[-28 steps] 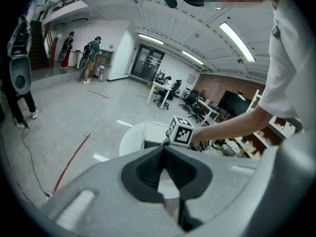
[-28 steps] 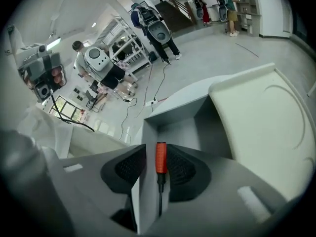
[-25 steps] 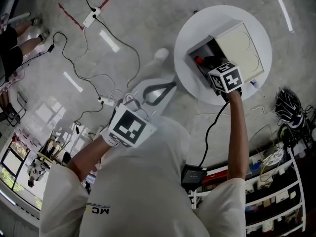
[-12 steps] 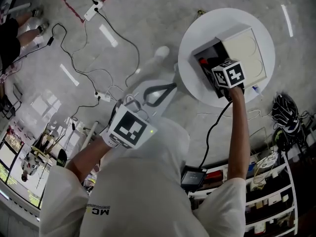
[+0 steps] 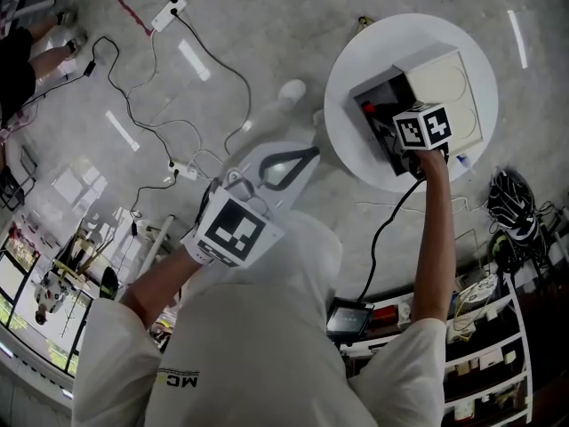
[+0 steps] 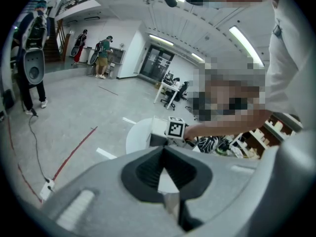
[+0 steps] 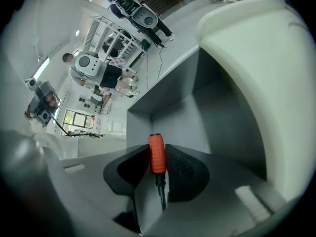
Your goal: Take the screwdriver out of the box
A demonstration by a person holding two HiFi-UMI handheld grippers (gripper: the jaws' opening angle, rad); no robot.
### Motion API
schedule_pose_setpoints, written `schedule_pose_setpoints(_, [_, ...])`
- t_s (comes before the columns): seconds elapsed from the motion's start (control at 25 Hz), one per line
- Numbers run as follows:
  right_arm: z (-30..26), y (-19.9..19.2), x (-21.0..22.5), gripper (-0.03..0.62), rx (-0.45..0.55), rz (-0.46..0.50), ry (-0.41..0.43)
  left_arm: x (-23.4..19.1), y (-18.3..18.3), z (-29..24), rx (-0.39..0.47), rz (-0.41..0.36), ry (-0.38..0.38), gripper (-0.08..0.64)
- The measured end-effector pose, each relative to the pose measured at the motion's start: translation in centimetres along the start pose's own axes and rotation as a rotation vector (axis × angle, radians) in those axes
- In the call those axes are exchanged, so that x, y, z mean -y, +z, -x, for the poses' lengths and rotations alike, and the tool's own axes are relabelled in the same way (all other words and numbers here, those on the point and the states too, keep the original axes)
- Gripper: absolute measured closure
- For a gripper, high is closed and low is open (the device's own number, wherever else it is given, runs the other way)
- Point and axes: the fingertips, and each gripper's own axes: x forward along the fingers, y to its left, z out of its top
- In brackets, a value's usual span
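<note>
Hidden: in the head view your marker cube (image 5: 423, 126) covers the right gripper's (image 7: 158, 149) jaws. Only a red speck of the screwdriver (image 7: 157, 154) shows past it.
Hard to make out: the dark shaft runs back from the handle toward the gripper body, and its tip is lost in the shadow between the jaws.
Cut off: the box (image 7: 212, 102) overruns the right gripper view, so only its grey inner walls and pale rim show.
Screwdriver look: ribbed orange handle with a thin black shaft. It lies in line with the jaws, handle end pointing away from you.
Screwdriver place: between the right pads, inside the box's dark compartment. Walls stand ahead of the jaws and to their right.
Right gripper state: jaws closing on the handle, with a pad against each side.
Right arm: stretched out straight, gripper angled down into the box on the round white table (image 5: 356, 56).
Left gripper (image 6: 163, 149): tips together with nothing between them. You hold it close to your chest, well short of the table and aimed toward it.
</note>
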Motion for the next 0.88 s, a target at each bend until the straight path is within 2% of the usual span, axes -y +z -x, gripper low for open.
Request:
schedule_pose_setpoints(0.2, [-0.2, -0.1, 0.3, 0.497, 0.006, -0.005, 0.022, -0.2, -0.2, -0.1, 0.005, 0.001, 0.003, 0.56])
schedule_pose_setpoints(0.44, [0.0, 0.0, 0.0, 0.511, 0.008, 0.075, -0.023, -0.5, -0.1, 0.4, 0.004, -0.002, 0.015, 0.56])
schedule_pose_setpoints(0.72, [1.4, 0.4, -0.8, 0.512, 0.119, 0.115, -0.119, 0.6, 0.3, 0.8, 0.004, -0.024, -0.01, 0.56])
schedule_pose_setpoints(0.88, [3.2, 0.9, -1.1, 0.512, 0.205, 0.096, -0.17, 1.0, 1.1, 1.0, 0.014, -0.035, -0.015, 0.56])
